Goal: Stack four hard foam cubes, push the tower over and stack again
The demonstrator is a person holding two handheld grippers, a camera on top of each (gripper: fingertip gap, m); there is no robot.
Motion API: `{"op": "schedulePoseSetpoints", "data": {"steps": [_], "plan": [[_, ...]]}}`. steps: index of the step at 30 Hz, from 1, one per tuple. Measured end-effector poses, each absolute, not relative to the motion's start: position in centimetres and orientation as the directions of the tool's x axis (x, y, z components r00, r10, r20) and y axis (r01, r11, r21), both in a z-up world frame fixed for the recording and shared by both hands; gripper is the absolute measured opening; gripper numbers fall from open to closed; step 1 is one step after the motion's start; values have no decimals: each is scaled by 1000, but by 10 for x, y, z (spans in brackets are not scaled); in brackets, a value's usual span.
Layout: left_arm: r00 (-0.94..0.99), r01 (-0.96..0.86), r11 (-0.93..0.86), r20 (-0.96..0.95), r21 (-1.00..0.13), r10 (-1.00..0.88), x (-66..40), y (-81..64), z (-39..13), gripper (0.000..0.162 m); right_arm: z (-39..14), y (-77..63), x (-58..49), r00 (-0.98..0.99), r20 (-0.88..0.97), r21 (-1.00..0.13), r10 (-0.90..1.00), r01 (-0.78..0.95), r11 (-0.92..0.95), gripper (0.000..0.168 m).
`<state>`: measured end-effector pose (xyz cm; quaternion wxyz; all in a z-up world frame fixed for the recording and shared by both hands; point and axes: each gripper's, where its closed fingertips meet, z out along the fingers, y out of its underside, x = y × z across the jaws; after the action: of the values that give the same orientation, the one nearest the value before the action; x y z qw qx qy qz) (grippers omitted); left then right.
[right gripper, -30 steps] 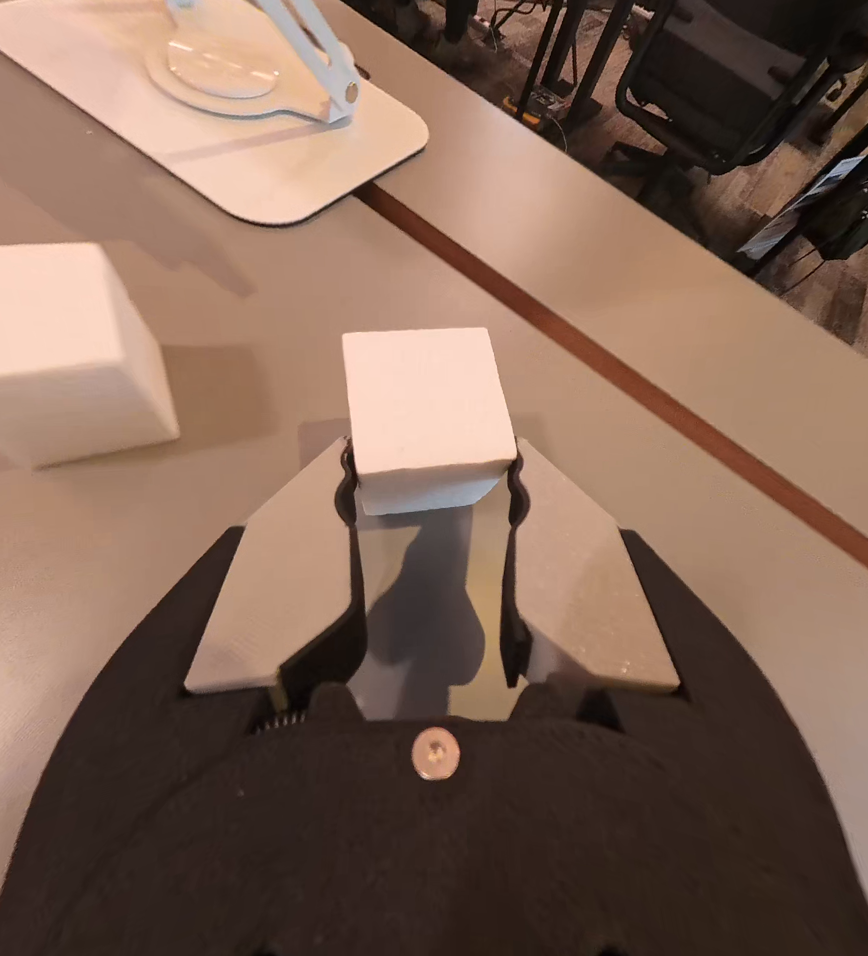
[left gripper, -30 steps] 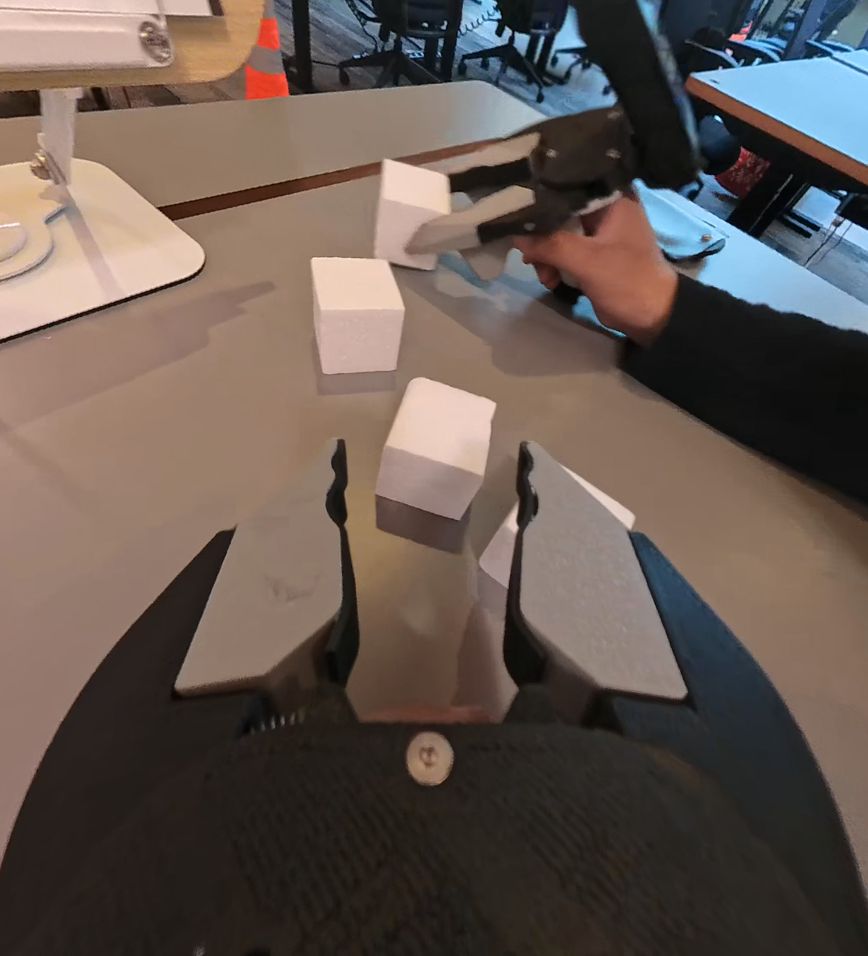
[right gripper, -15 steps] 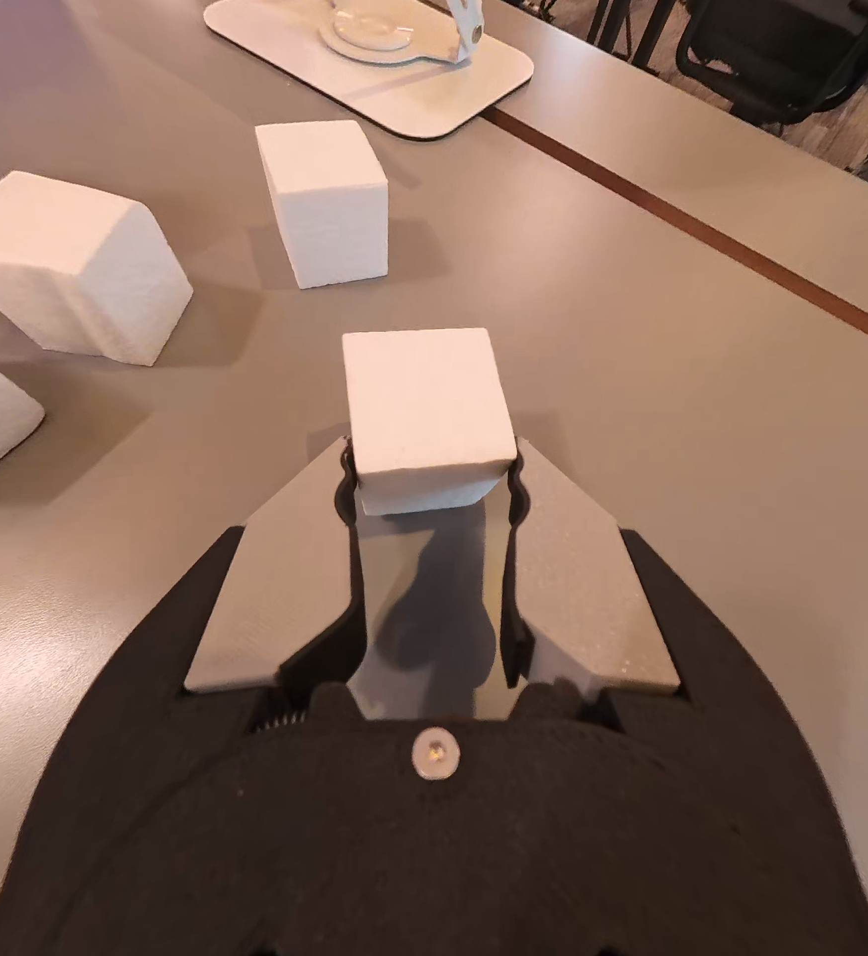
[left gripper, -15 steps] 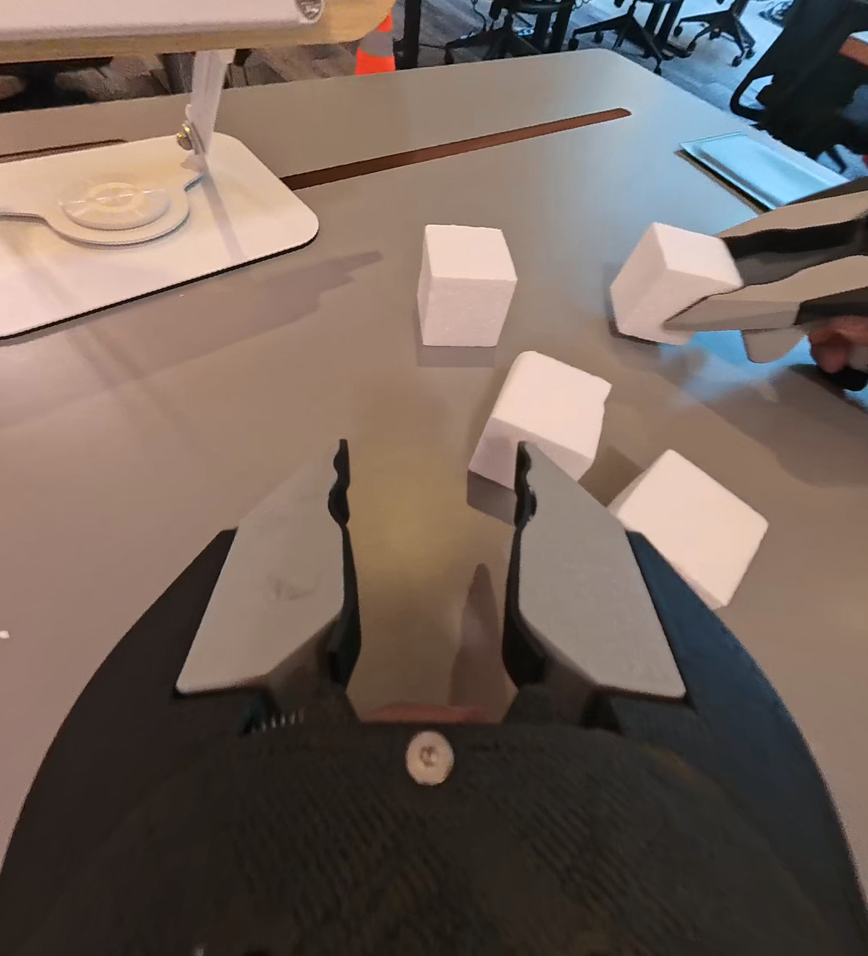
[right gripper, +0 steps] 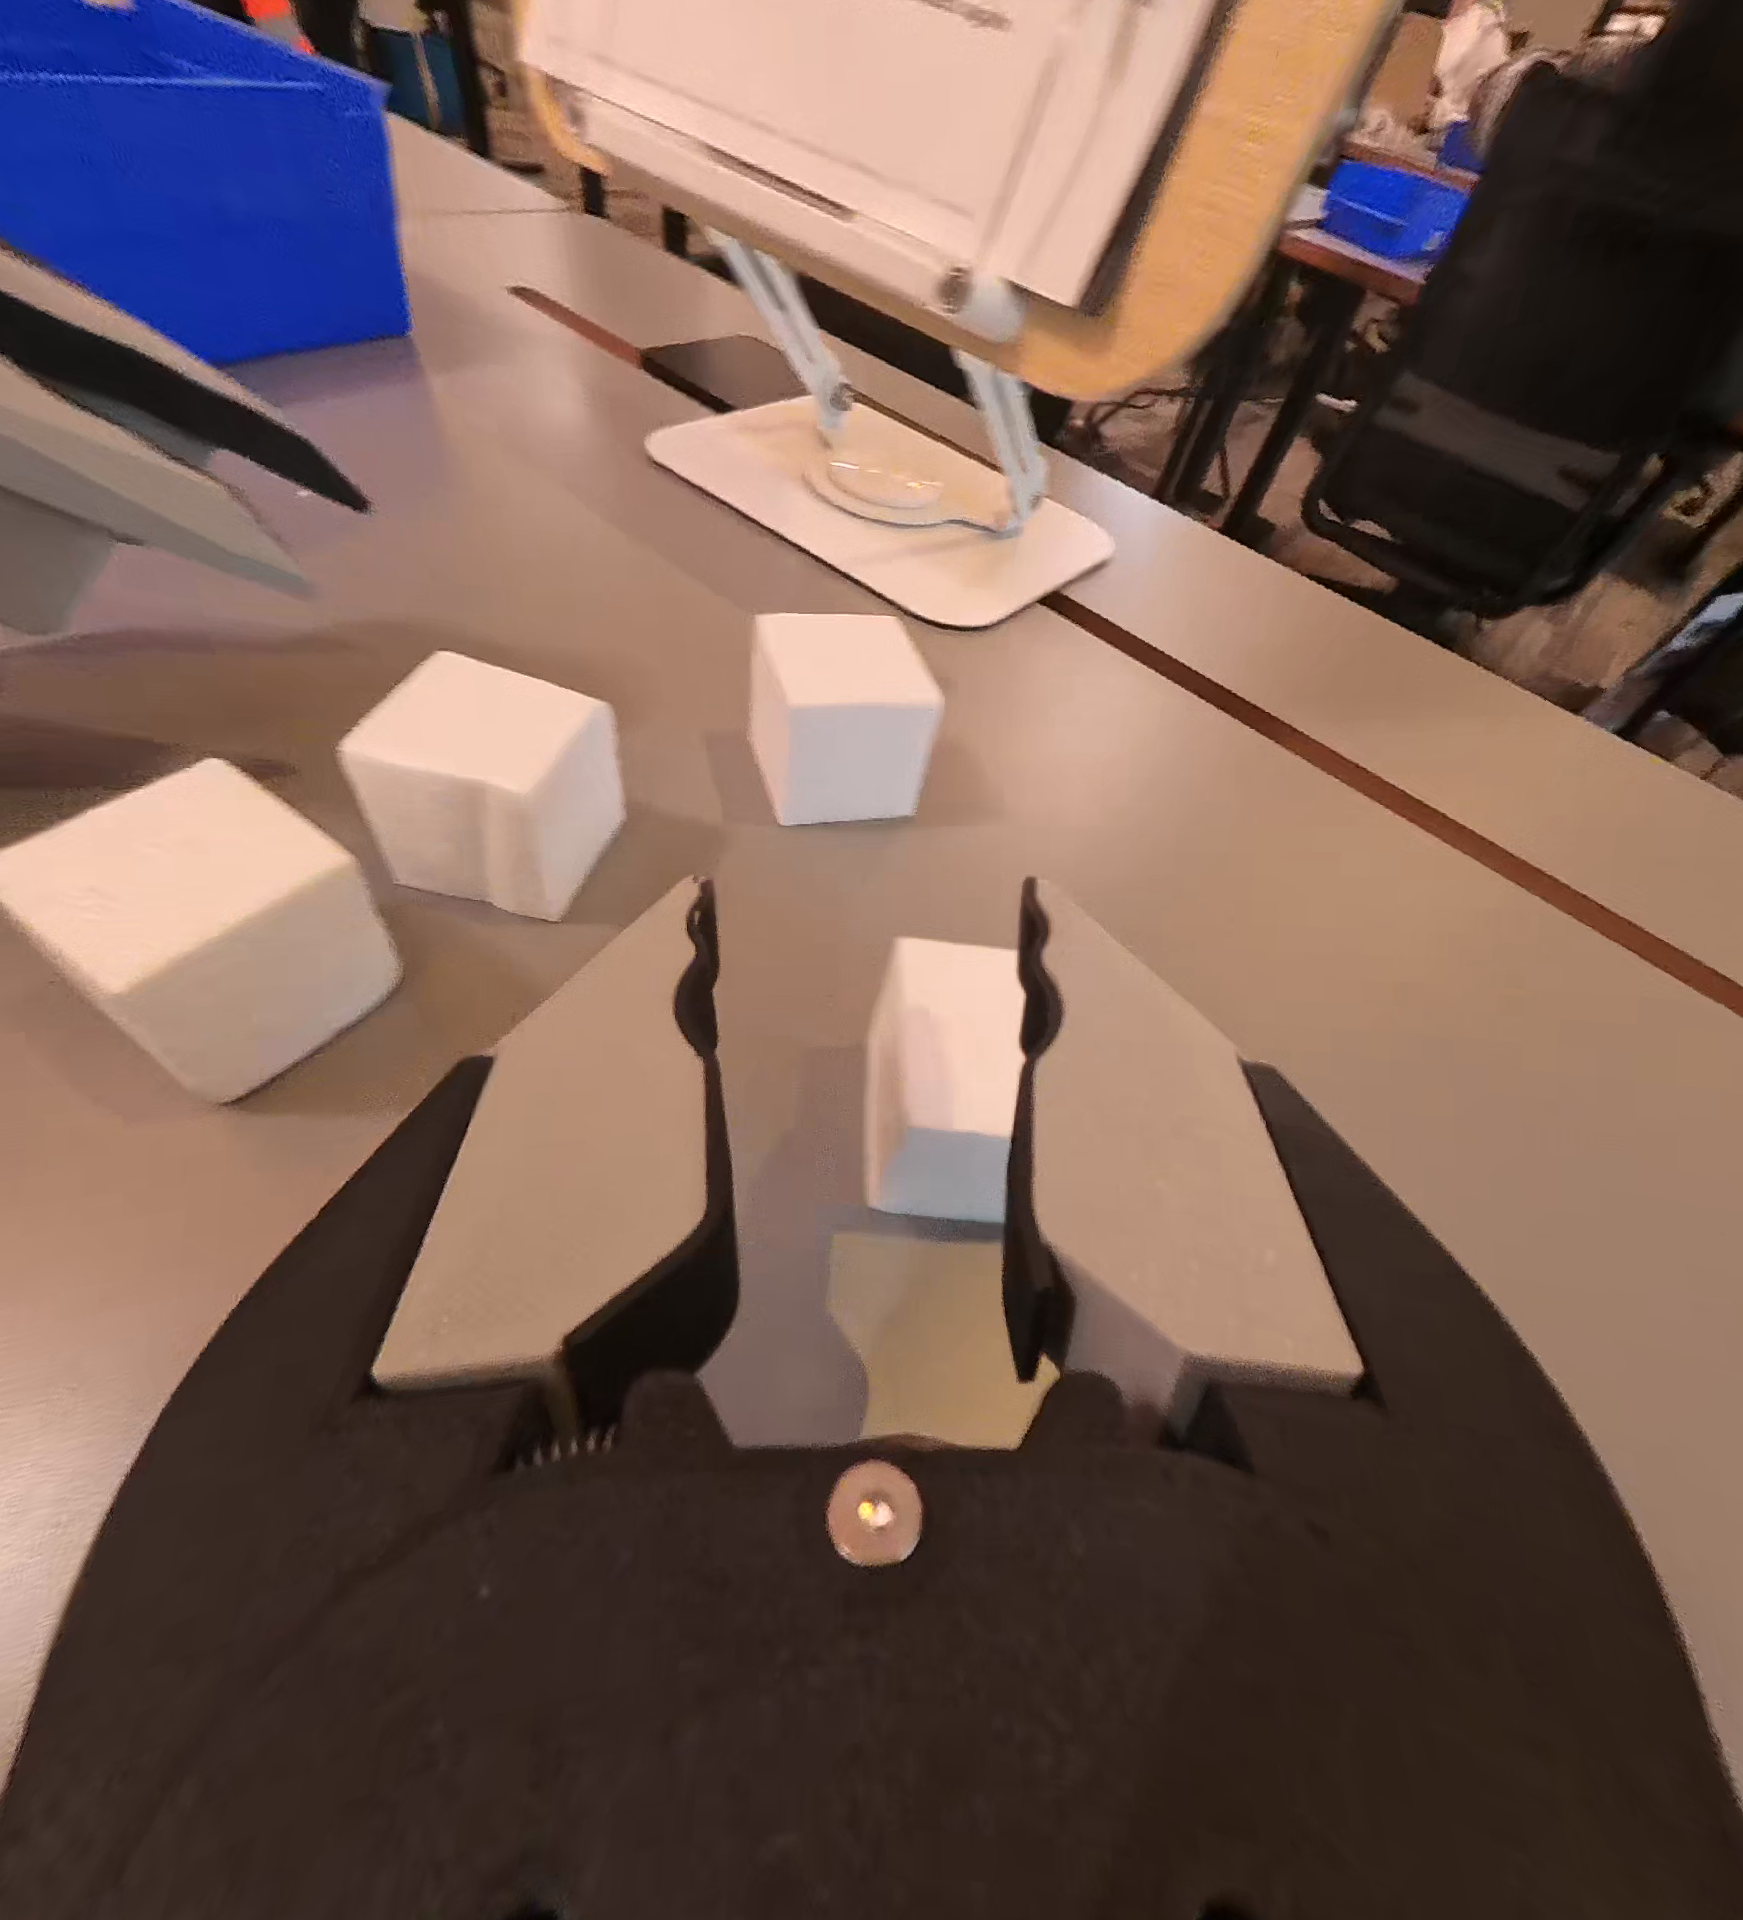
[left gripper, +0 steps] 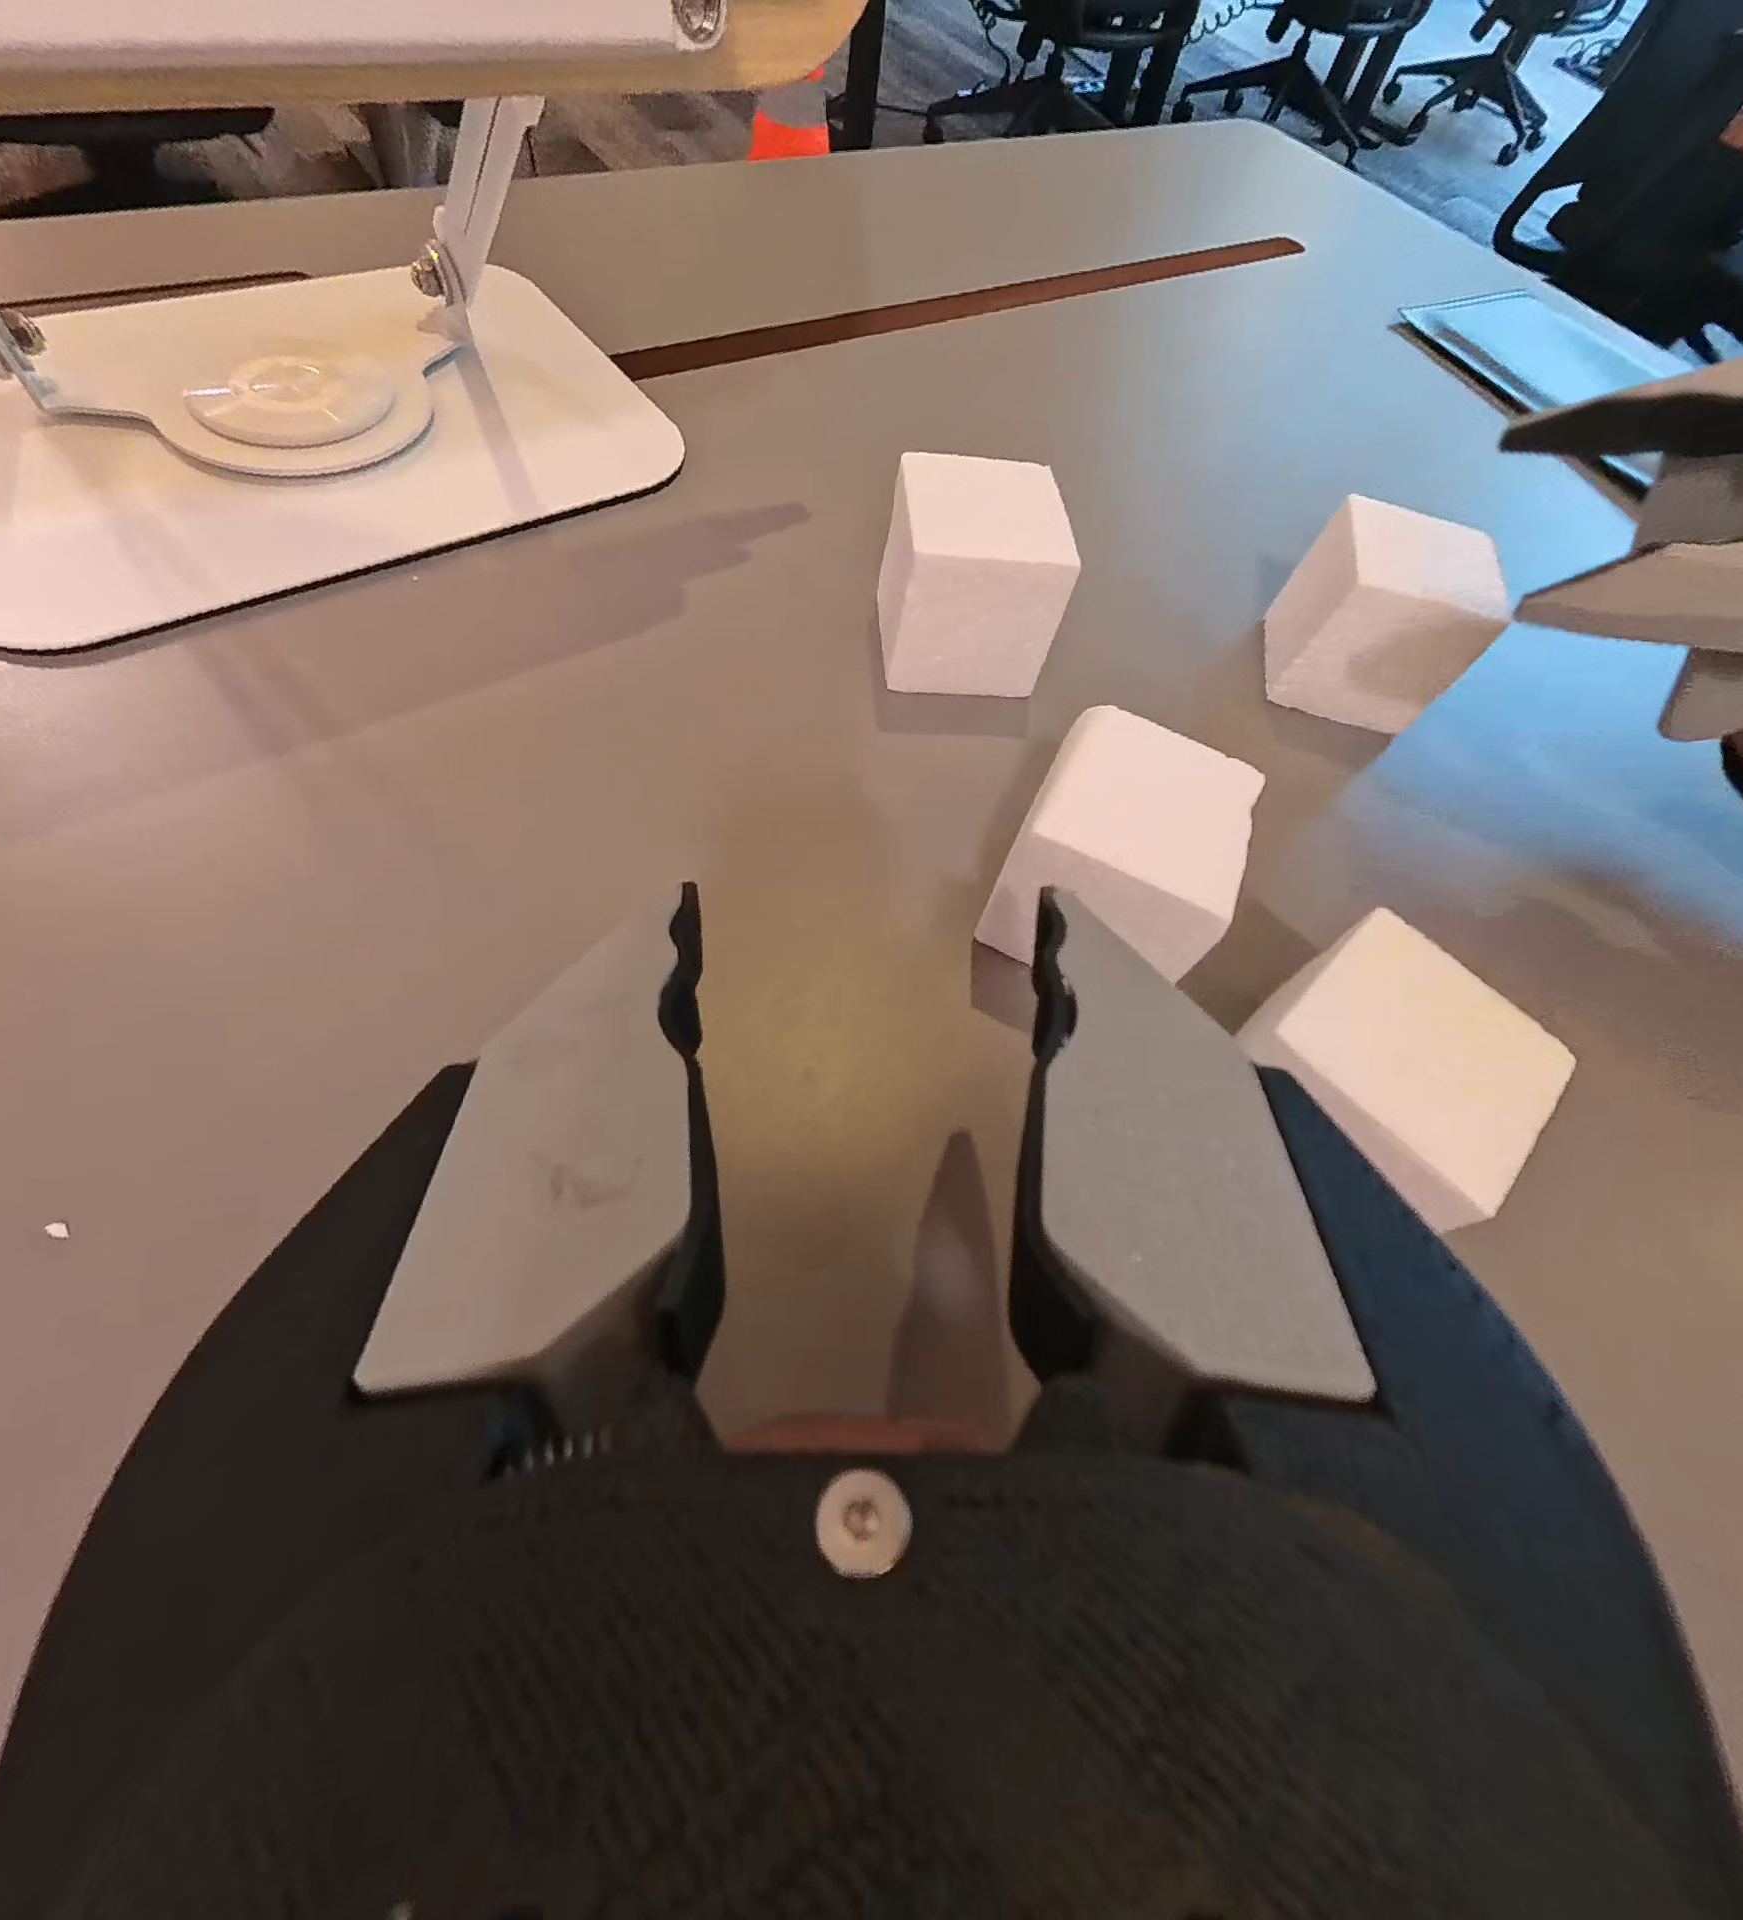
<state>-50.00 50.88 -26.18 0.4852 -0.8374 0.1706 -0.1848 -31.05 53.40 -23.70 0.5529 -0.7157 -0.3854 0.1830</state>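
Four white foam cubes lie apart on the grey table; none is stacked. In the left wrist view they are a far cube (left gripper: 976,571), a right cube (left gripper: 1386,613), a tilted middle cube (left gripper: 1127,842) and a near cube (left gripper: 1407,1060). My left gripper (left gripper: 867,935) is open and empty, just left of the middle cube. My right gripper (right gripper: 867,914) is open. The right cube (right gripper: 940,1070) rests on the table, seen between its fingers and nearer the right one. In the left wrist view the right gripper (left gripper: 1511,530) sits at that cube's right edge.
A white stand with a flat base (left gripper: 275,447) and a wooden board (right gripper: 1106,208) stands at the back of the table. A blue bin (right gripper: 150,208) is far left in the right wrist view. A grey tray (left gripper: 1532,343) lies far right. Office chairs stand beyond the table.
My right gripper carried its cube down beside the others, set it on the table and let go. My left gripper swung left, away from the middle cube.
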Motion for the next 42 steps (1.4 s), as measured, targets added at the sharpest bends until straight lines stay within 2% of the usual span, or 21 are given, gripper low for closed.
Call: {"op": "schedulePoseSetpoints", "data": {"steps": [2,5,8,10,12,14,19,25,29,31,33,35,38,42], "plan": [[873,-110,-470,141,-876,-467,-499,508,-262,63,-243,523,-327,603,184,-916,777,392,-87,48],[872,-112,-474,142,-874,-468,-498,508,-263,63,-261,516,-347,564,246,-863,788,498,-87,19],[875,-114,-473,137,-874,-464,-498,509,-263,63,-280,514,-371,531,269,-810,804,577,-110,16],[879,-112,-471,133,-875,-457,-500,510,-263,63,-289,507,-398,479,219,-805,850,581,-120,21],[891,-104,-457,121,-883,-437,-505,511,-259,62,-295,494,-428,399,168,-808,902,580,-106,34],[906,-80,-418,109,-905,-410,-514,513,-248,61,-293,494,-442,378,205,-807,903,587,-62,35],[916,-12,-379,142,-925,-376,-532,511,-230,61,-267,536,-417,536,301,-829,789,555,-61,42],[893,6,-390,180,-921,-413,-522,509,-230,61,-271,592,-387,686,259,-843,680,504,-187,92],[895,-40,-402,146,-915,-421,-517,509,-237,61,-279,614,-395,686,234,-842,689,497,-210,93],[895,-55,-411,138,-910,-424,-515,509,-240,62,-292,616,-406,657,151,-831,739,489,-265,87],[894,-60,-414,136,-908,-427,-515,509,-241,62,-307,613,-409,614,93,-787,784,528,-320,70],[893,-57,-414,139,-909,-428,-515,509,-241,62,-304,611,-409,596,65,-798,800,513,-318,53],[892,-46,-410,147,-911,-427,-518,509,-239,62,-293,604,-403,587,85,-835,805,483,-263,53],[891,-34,-414,160,-909,-425,-519,509,-240,62,-294,586,-392,563,119,-827,818,513,-232,53]]}}
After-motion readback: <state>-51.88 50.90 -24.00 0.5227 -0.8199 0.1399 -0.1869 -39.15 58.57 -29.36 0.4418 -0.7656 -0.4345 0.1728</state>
